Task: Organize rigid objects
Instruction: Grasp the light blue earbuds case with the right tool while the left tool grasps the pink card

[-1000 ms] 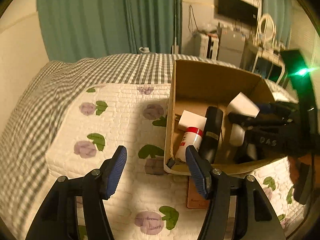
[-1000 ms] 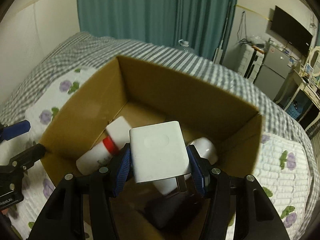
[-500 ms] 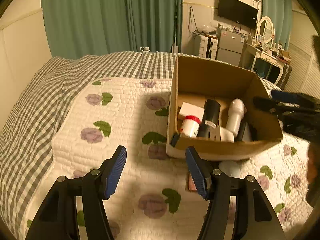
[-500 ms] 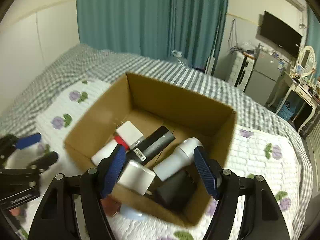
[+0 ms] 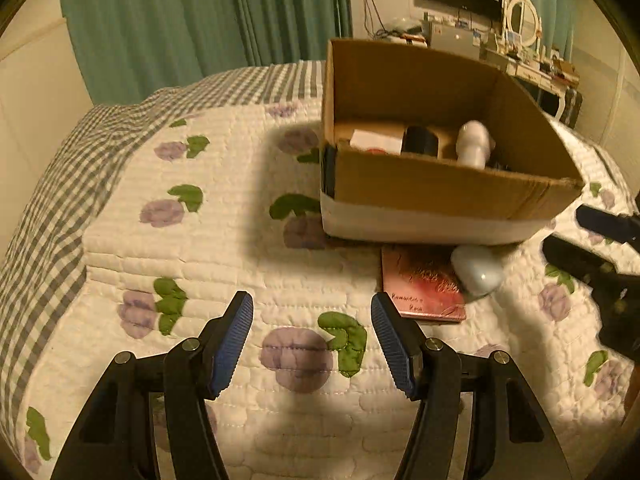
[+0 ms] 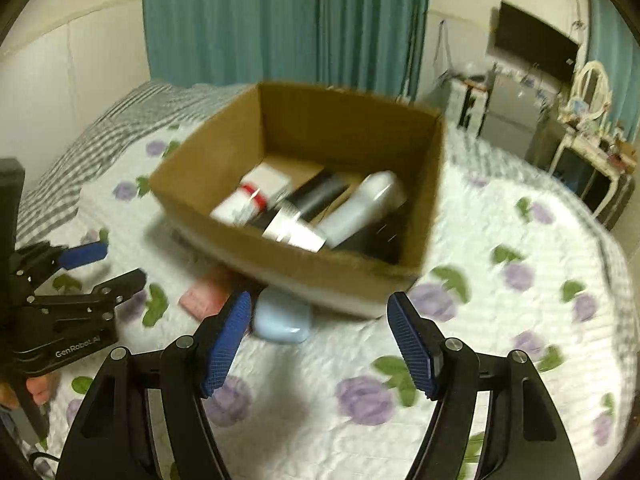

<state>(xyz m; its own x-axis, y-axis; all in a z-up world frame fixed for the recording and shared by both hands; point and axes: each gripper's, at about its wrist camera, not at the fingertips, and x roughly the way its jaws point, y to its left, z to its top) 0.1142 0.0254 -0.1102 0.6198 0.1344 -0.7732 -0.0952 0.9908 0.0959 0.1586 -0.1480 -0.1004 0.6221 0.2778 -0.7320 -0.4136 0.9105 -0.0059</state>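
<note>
A cardboard box (image 5: 440, 192) stands on the flowered quilt and also shows in the right wrist view (image 6: 224, 152). It holds a white charger (image 6: 294, 232), a red-banded white bottle (image 6: 240, 206), a black bottle (image 6: 320, 196) and a white tube (image 6: 364, 208). A pink card (image 5: 420, 284) and a pale blue case (image 5: 478, 270) lie on the quilt in front of the box. My left gripper (image 5: 312, 338) is open and empty over the quilt. My right gripper (image 6: 320, 344) is open and empty, just short of the blue case (image 6: 282, 318).
The bed has a grey checked blanket (image 5: 60, 184) on its left side. Teal curtains (image 5: 200, 20) hang behind. A dresser with a mirror (image 6: 588, 120) and a wall screen (image 6: 532, 52) stand at the right.
My right gripper let go of the white charger into the box, opened, and pulled back and down. My left gripper also drew back from the box, lower over the quilt.
</note>
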